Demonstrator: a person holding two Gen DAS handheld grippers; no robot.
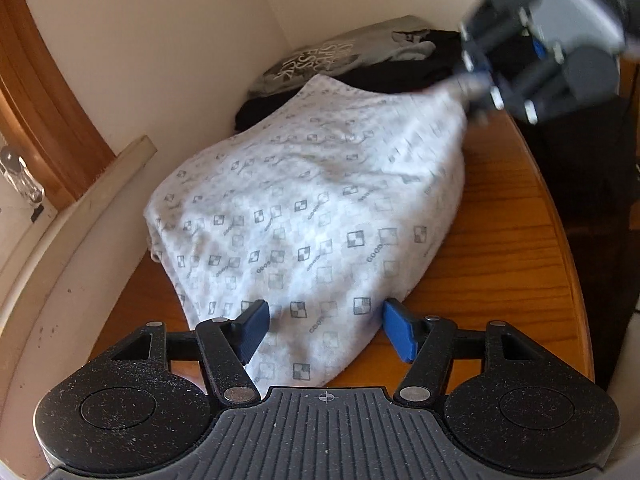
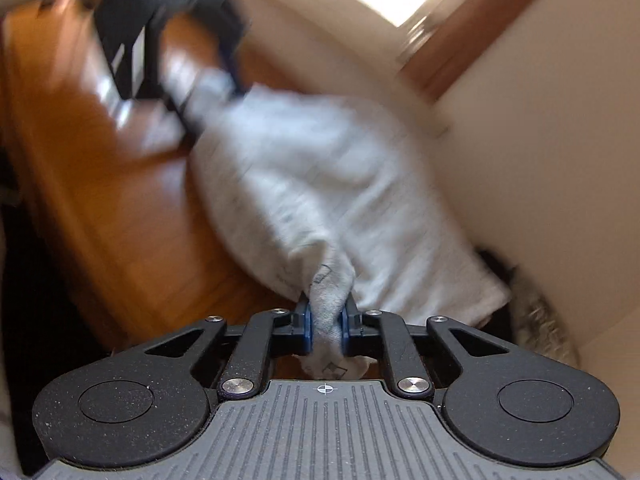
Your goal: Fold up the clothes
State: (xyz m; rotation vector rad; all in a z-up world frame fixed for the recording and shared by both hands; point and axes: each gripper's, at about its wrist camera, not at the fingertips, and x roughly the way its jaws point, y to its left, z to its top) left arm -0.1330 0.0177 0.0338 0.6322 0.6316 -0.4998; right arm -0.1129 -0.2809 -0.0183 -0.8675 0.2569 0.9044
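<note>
the white patterned garment (image 1: 316, 216) lies in a loose heap on the wooden table (image 1: 508, 240), and everything else sits around it. its near end drapes toward the left gripper (image 1: 324, 330), whose blue pads (image 1: 254, 330) stand spread on either side of that end; the left pad touches or nearly touches the cloth, the right pad stands clear of it, and neither presses. at the garment's far right corner the right gripper (image 1: 476, 92) comes in from above, blurred, with the cloth drawn up to a point at its tip. in the right wrist view the right gripper's jaws are pressed in on a bunched twist of the white fabric (image 2: 328, 312), which fills the gap between the pads and spills out behind them.

beyond the garment's far edge, against the cream wall (image 1: 160, 60), lies a grey printed shirt (image 1: 332, 56) on top of dark clothes (image 1: 400, 68); these touch or nearly touch the garment's far end. left of the garment the wall runs close along its side. right of the garment the bare table is open up to its rounded edge, with a dark mass (image 1: 580, 160) beyond that edge. the right wrist view is heavily smeared, so the far end of the garment there cannot be read.
</note>
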